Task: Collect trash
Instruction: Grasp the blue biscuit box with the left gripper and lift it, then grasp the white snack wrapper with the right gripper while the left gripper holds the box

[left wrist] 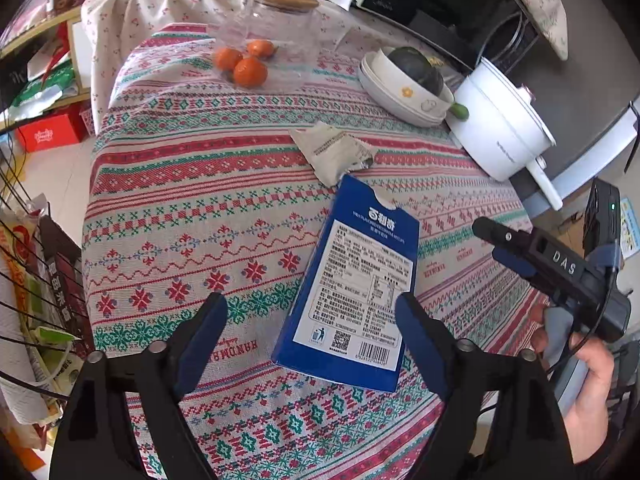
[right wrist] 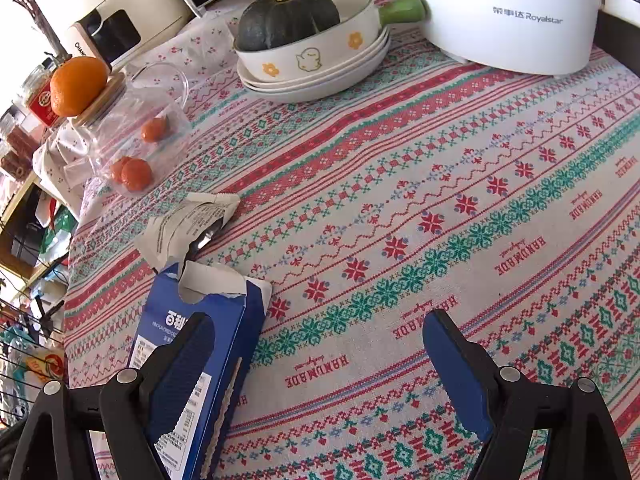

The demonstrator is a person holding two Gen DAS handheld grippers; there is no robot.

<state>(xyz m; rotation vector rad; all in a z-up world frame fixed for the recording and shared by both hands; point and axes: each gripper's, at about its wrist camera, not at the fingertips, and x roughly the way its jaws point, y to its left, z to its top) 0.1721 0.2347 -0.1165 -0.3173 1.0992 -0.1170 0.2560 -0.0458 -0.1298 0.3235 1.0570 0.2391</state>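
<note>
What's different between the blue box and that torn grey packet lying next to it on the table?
The blue box keeps its stiff rectangular shape; the grey packet is crumpled and ragged. The box is larger and deep blue with a white label; the packet is smaller and pale grey with dark print. The box sits between the fingers of the open left claw; the packet lies beyond it. Both are opened packaging lying on the patterned tablecloth.
</note>
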